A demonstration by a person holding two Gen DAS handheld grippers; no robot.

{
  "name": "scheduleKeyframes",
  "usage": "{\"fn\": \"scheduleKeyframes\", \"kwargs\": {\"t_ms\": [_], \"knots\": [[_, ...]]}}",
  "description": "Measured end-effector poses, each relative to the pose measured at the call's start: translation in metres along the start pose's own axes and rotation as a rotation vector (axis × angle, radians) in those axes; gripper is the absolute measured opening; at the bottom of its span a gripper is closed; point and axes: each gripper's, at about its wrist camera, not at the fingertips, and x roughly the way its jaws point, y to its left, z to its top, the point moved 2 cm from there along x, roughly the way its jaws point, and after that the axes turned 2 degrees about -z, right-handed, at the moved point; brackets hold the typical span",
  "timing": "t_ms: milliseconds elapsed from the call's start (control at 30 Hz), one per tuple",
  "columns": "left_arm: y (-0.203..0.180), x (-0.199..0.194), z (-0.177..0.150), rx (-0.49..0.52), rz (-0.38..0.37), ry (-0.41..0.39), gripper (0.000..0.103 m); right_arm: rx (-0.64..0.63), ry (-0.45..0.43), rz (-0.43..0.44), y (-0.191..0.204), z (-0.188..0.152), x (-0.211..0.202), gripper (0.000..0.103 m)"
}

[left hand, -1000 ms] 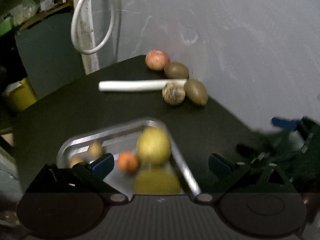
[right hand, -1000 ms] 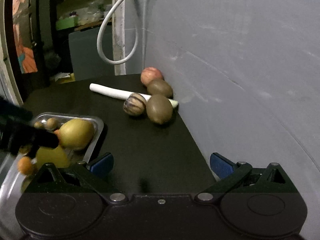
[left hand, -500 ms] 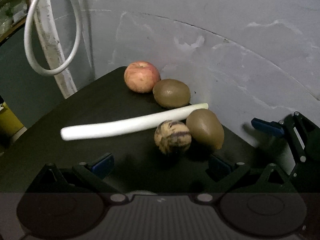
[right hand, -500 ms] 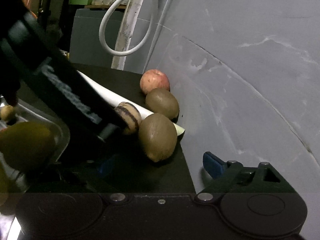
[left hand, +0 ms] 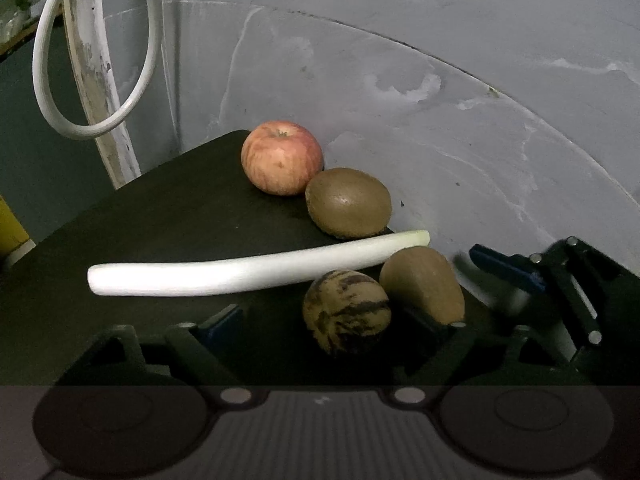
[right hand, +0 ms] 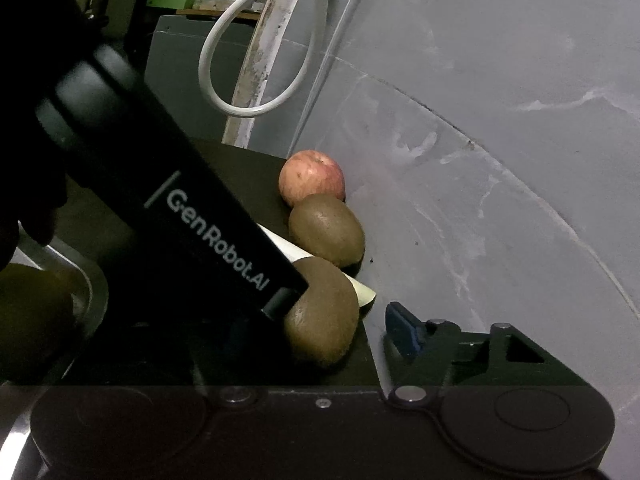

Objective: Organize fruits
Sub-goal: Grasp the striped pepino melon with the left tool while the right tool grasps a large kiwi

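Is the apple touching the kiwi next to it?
Cannot tell. In both wrist views the apple and the far kiwi overlap with no visible gap, but neither view shows actual contact.

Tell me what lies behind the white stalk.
Behind the white stalk sit a red apple and a kiwi, touching each other near the wall. The kiwi's base is hidden by the stalk.

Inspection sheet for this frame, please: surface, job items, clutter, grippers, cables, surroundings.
Surface: black table, set against the wall.
Job's things: apple, far kiwi, near kiwi and striped fruit loose by the wall; metal tray holding a yellow fruit.
Clutter: white stalk lying among the fruits.
Grippers: left gripper open around the striped fruit; right gripper open around the near kiwi; both jaws have just been closing, visible pads not touching.
Cables: white cable looped beyond the table.
Surroundings: grey wall.
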Motion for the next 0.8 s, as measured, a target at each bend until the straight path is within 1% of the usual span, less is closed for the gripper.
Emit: {"fn": "scheduleKeyframes", "kwargs": {"t_ms": [67, 133, 200, 267, 367, 533, 567, 600, 633, 733, 800], "knots": [[0.001, 0.001, 0.001, -0.012, -0.015, -0.006, 0.086, 0.004, 0.007, 0.004, -0.001, 0.002, 0.003, 0.064], [0.003, 0.002, 0.002, -0.021, -0.033, -0.012, 0.082, 0.017, 0.013, 0.008, -0.003, 0.004, 0.006, 0.062], [0.006, 0.004, 0.003, -0.033, -0.048, -0.015, 0.074, 0.025, 0.015, 0.016, -0.004, 0.005, 0.008, 0.059], [0.008, 0.008, 0.004, -0.051, -0.058, -0.006, 0.069, 0.024, 0.022, 0.029, -0.004, 0.008, 0.012, 0.057], [0.01, 0.01, 0.004, -0.078, -0.085, -0.004, 0.065, 0.023, 0.022, 0.029, -0.005, 0.008, 0.013, 0.057], [0.012, 0.013, 0.005, -0.107, -0.101, 0.003, 0.063, -0.015, 0.021, 0.018, -0.002, 0.007, 0.016, 0.055], [0.013, 0.013, 0.005, -0.119, -0.103, 0.002, 0.06, -0.017, 0.019, 0.017, -0.002, 0.005, 0.015, 0.055], [0.015, 0.013, 0.005, -0.134, -0.11, 0.003, 0.055, -0.018, 0.019, 0.017, -0.001, 0.006, 0.016, 0.055], [0.016, 0.013, 0.005, -0.15, -0.12, 0.005, 0.055, -0.018, 0.019, 0.018, -0.001, 0.006, 0.016, 0.055], [0.015, 0.011, 0.003, -0.17, -0.103, 0.0, 0.055, -0.027, 0.016, 0.016, -0.001, 0.006, 0.017, 0.053], [0.013, 0.008, 0.002, -0.169, -0.068, 0.002, 0.055, -0.032, 0.006, 0.009, 0.0, -0.001, 0.008, 0.053]]}}
